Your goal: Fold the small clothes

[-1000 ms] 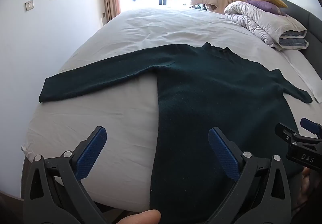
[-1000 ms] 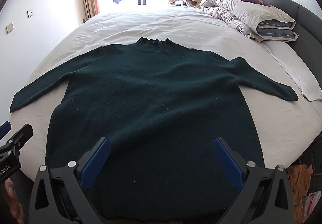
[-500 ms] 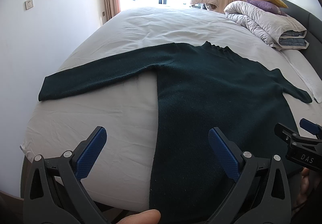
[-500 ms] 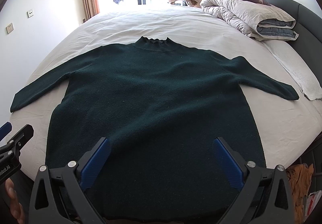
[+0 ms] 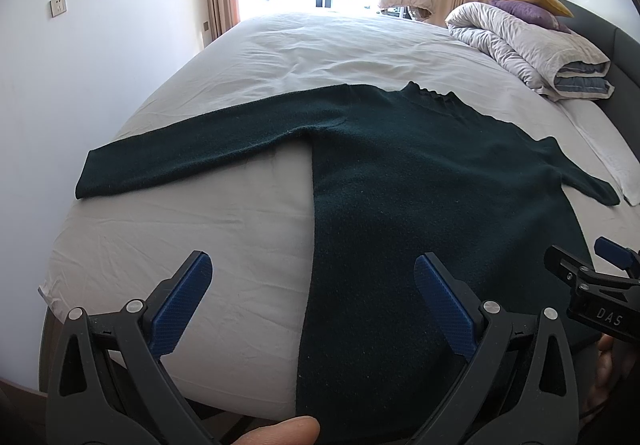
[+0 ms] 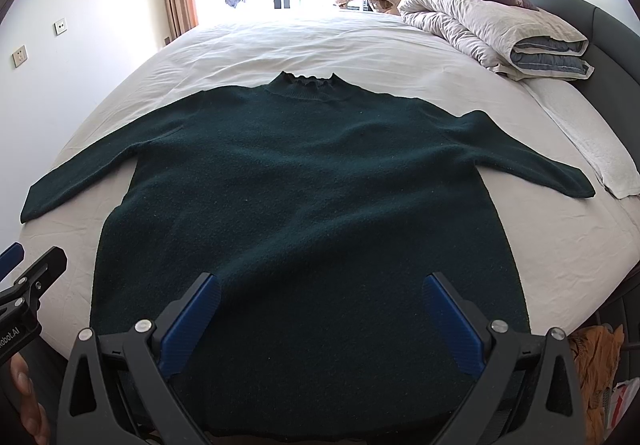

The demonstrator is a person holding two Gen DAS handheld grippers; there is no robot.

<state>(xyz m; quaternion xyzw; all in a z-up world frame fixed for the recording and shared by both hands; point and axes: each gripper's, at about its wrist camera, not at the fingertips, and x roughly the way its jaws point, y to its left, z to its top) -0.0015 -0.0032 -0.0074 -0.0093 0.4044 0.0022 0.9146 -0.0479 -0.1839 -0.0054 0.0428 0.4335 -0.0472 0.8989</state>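
Observation:
A dark green sweater point(image 6: 312, 197) lies flat and face up on the white bed point(image 6: 280, 41), collar away from me, both sleeves spread out to the sides. It also shows in the left wrist view point(image 5: 432, 185). My left gripper point(image 5: 312, 269) is open and empty above the sweater's lower left edge. My right gripper point(image 6: 320, 285) is open and empty above the hem's middle. Each gripper shows at the edge of the other's view.
A rolled duvet point(image 6: 492, 29) with purple and yellow pillows lies at the bed's far right. A white towel point(image 6: 600, 161) lies by the right sleeve. A wall point(image 5: 80, 85) runs along the left. Orange cloth point(image 6: 592, 357) lies on the floor at right.
Both grippers have drifted very slightly over the sweater's hem. The sweater has not moved and both grippers stay open.

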